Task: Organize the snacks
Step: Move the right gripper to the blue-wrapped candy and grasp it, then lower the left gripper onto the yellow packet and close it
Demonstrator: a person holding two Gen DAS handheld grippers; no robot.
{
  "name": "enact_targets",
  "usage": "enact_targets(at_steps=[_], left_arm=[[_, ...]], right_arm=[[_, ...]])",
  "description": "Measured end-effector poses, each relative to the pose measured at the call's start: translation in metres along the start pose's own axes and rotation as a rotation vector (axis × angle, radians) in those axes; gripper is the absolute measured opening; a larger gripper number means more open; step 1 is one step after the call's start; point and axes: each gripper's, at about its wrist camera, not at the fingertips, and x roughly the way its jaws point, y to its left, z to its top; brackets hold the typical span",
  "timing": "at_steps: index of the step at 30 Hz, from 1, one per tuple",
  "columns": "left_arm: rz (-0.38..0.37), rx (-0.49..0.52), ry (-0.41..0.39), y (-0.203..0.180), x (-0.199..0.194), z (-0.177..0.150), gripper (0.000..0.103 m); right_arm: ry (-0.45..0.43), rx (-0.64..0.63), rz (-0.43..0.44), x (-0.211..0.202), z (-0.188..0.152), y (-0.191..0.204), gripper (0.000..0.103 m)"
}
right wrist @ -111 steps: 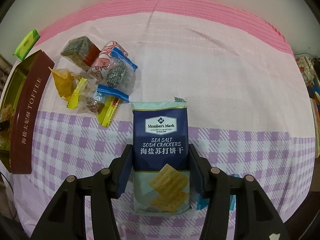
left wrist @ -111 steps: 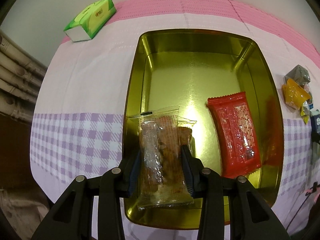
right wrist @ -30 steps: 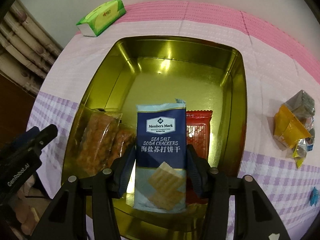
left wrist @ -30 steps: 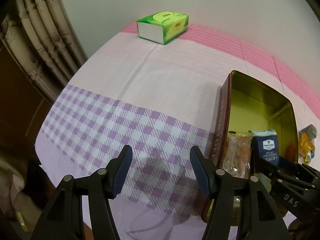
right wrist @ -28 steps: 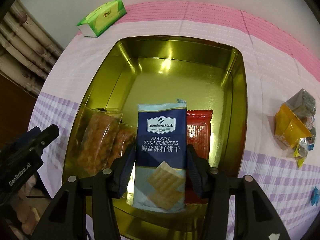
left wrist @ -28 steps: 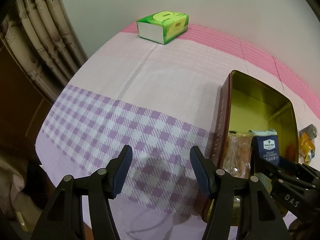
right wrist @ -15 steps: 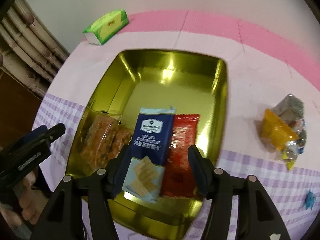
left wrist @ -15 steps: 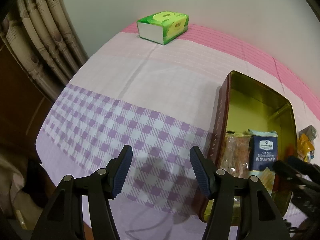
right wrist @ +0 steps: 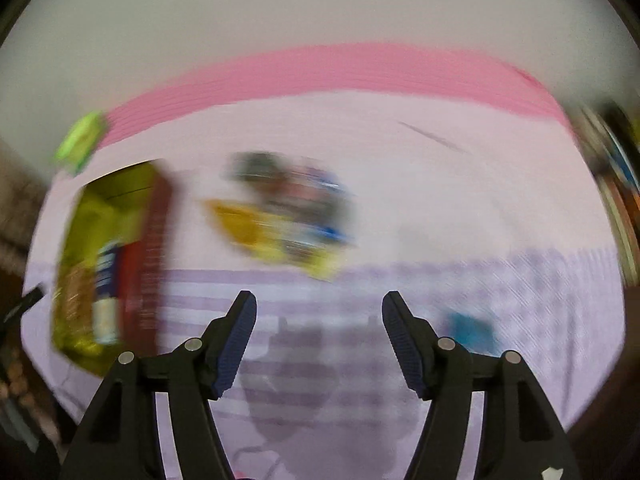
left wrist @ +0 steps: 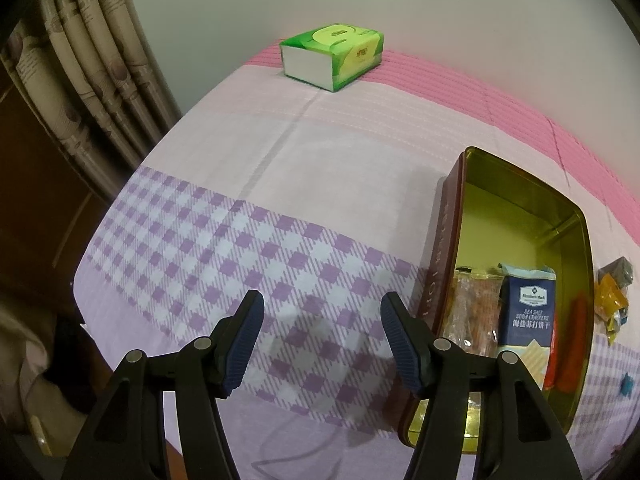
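Heading for the loose snack pile (right wrist: 288, 220): right gripper (right wrist: 319, 340) empty, jaws opening; left gripper (left wrist: 322, 344) half-open, empty. Next: grab one wrapper for the tin (left wrist: 576, 216).

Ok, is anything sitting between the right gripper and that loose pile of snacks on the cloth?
Nothing visible: only bare tablecloth lies between the right gripper, its jaws opening and empty, and the snack pile. The tin sits off to the left. The view is blurred.

Tin (left wrist: 576, 216) on the tablecloth (left wrist: 248, 184), right of centre; cracker packet (left wrist: 530, 308) inside it, between two other packets (near end). Tissue pack (left wrist: 332, 56) behind; loose snacks (left wrist: 612, 300) right of the tin.
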Motion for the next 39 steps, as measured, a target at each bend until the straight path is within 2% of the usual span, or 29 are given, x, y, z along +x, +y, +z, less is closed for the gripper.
enact_targets(at_steps=[4,7,9,14,19,21,27,29,33,39], left_arm=[[0.001,0.004,-0.001,-0.001,0.0,0.0,0.062],[0.006,0.011,-0.001,-0.001,0.001,-0.001,0.062],[0.01,0.014,-0.004,-0.001,0.001,-0.001,0.062],[0.021,0.019,-0.009,-0.001,0.001,-0.001,0.062],[0.046,0.036,-0.014,-0.006,-0.001,-0.001,0.062],[0.054,0.039,-0.017,-0.009,-0.004,-0.001,0.062],[0.032,0.092,-0.032,-0.033,-0.018,-0.004,0.062],[0.012,0.12,-0.031,-0.047,-0.022,-0.006,0.062],[-0.051,0.195,-0.024,-0.086,-0.032,-0.01,0.062],[-0.157,0.288,-0.001,-0.147,-0.04,-0.021,0.062]], right_arm=[[0.099,0.215,-0.016,0.013,-0.011,-0.053,0.063],[0.146,0.316,0.013,0.025,-0.017,-0.066,0.063],[0.149,0.349,0.027,0.032,-0.016,-0.069,0.063],[0.131,0.354,-0.035,0.05,-0.001,-0.077,0.063],[0.105,0.276,-0.05,0.066,0.02,-0.073,0.061],[0.101,0.237,-0.047,0.073,0.027,-0.075,0.05],[0.078,0.071,-0.068,0.083,0.031,-0.05,0.04],[0.054,0.009,-0.078,0.083,0.031,-0.04,0.031],[-0.001,-0.058,-0.046,0.08,0.014,-0.025,0.031],[-0.086,-0.144,0.039,0.077,0.01,-0.023,0.031]])
